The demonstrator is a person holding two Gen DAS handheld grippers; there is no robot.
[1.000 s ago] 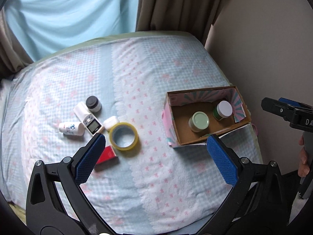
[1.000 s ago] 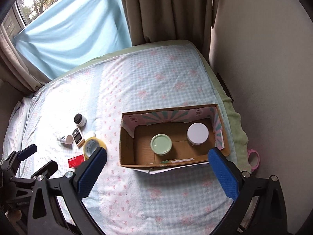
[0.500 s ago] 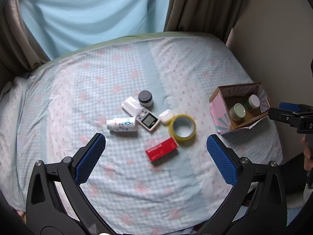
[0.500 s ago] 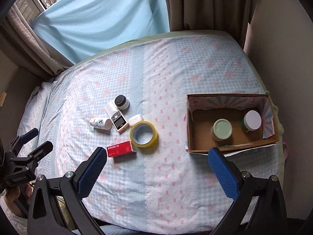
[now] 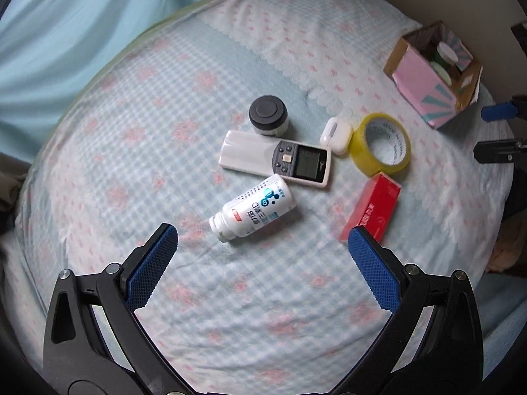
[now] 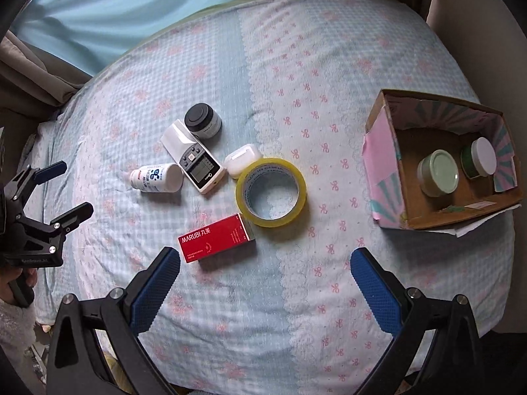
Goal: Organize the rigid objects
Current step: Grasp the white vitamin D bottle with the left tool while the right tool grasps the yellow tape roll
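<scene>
Pale blue checked bedsheet (image 6: pixel 296 49) with pink bows — on it a yellow tape roll (image 6: pixel 270 192), red carton (image 6: pixel 215 242), pink-and-teal striped cardboard box (image 6: pixel 383 164).

The left gripper (image 5: pixel 262 242) has its two blue-padded fingers (image 5: pixel 151 265) spread wide, with nothing between them. The right gripper (image 6: pixel 265 265) is spread wide too and holds nothing. A hand (image 6: pixel 14 284) grips the handle of the left gripper.

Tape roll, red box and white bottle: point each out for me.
Tape roll (image 6: pixel 270 218), right wrist view, on its yellow near rim.
Red box (image 6: pixel 215 242), right wrist view, on its printed top face.
White bottle (image 5: pixel 255 212), left wrist view, on its label.
</scene>
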